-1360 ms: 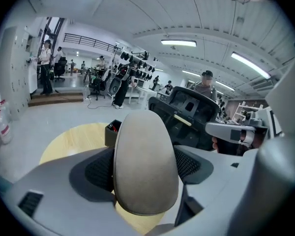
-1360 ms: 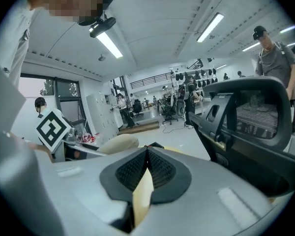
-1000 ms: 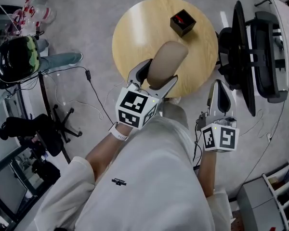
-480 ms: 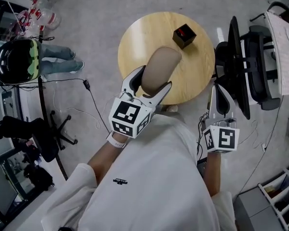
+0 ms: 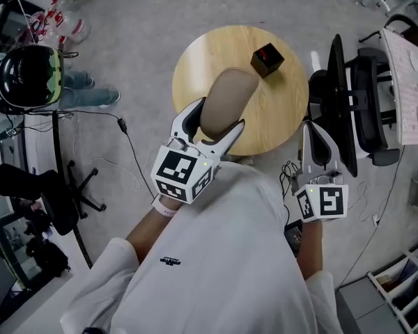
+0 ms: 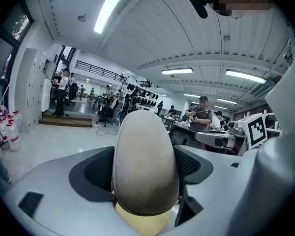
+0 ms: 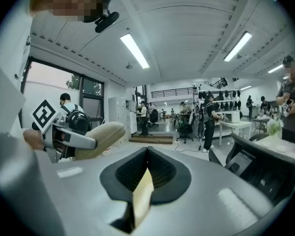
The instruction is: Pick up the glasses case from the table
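Beige glasses case [image 5: 223,97], base hidden, fills left gripper [image 5: 217,117].

**Suede-like case, smooth plastic grippers, satin wood worktop**

The glasses case [image 5: 226,101] between the left gripper's [image 5: 217,117] jaws has a matt beige skin with a fine, suede-like grain and no gloss. The left gripper and the right gripper [image 5: 315,133] both have smooth pale grey plastic shells with a faint sheen, and their inner pads are dark, ribbed and rubbery-looking. Their marker cubes are matt white with black print. Beyond the left gripper, the round worktop [image 5: 279,110] is pale wood, smooth with a soft satin shine. The small box [image 5: 267,58] farther out looks matt black. The floor [image 5: 139,19] is dull, speckled grey. Behind the grippers, the shirt [image 5: 216,256] is plain white cloth.
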